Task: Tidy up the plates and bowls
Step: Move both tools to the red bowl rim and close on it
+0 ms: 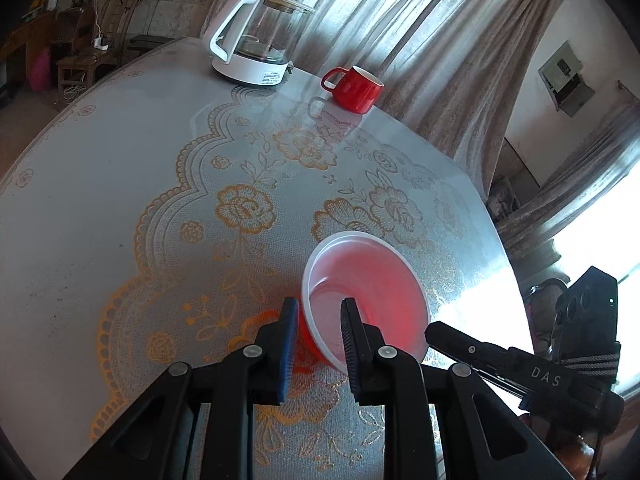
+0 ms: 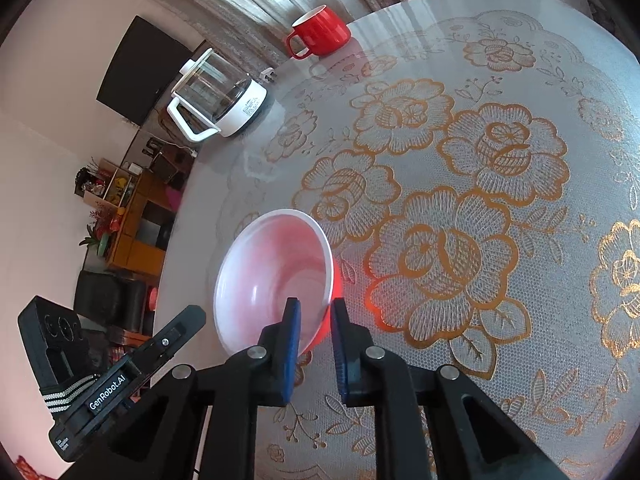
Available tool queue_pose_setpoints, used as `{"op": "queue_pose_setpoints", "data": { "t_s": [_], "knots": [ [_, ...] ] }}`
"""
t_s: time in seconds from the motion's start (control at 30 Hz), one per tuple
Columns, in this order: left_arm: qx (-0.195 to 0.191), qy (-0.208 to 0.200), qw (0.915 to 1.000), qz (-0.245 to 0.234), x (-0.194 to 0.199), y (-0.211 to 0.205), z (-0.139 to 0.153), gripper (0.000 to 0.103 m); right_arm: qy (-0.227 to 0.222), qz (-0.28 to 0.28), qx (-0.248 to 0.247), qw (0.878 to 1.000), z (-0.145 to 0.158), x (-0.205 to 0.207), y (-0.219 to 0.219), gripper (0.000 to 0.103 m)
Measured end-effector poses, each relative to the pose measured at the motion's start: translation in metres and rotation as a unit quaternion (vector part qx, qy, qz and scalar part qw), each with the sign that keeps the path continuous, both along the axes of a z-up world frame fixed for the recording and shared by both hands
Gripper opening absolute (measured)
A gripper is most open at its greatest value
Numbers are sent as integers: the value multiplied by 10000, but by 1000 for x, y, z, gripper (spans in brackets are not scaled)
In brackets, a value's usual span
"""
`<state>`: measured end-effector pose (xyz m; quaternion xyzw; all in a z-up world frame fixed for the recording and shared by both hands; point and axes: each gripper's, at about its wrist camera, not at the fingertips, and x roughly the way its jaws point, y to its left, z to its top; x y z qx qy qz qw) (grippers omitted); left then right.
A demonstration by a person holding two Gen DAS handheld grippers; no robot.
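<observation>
Over the table (image 1: 120,208), both grippers' fingers pinch bowl rims, tilted downward.

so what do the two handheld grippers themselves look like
Both are black plastic scissor-style frames with silver rivets and ribbed blue pads. The left gripper body reads "GenRobot.AI" in the right wrist view, with a striped strap; the right gripper body reads "DAS".

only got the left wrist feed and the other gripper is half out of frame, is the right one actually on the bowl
observer: yes. In the right wrist view the right gripper straddles the bowl wall, one finger inside, one outside, shut on it.
operator: right of the bowl is all glare for me, anything there
observer: only flowered tablecloth shows on that side; no plates or other bowls are in sight.
</observation>
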<state>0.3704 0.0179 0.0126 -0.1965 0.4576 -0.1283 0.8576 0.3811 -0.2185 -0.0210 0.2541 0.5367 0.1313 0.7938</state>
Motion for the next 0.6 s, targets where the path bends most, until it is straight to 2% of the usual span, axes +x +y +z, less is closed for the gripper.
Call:
{"op": "queue_pose_setpoints", "data": {
  "t_s": [0.17,0.33,0.6],
  "knots": [
    [100,129,9998,-84,11,-7,-9,21,20,39,-41,10000,-3,2,2,13],
    [107,204,9997,-125,13,-9,-14,9,12,67,-98,9999,-5,2,2,11],
    [15,211,9996,-162,-5,-5,-11,9,57,93,-53,9999,-5,-3,1,10]
  ]
}}
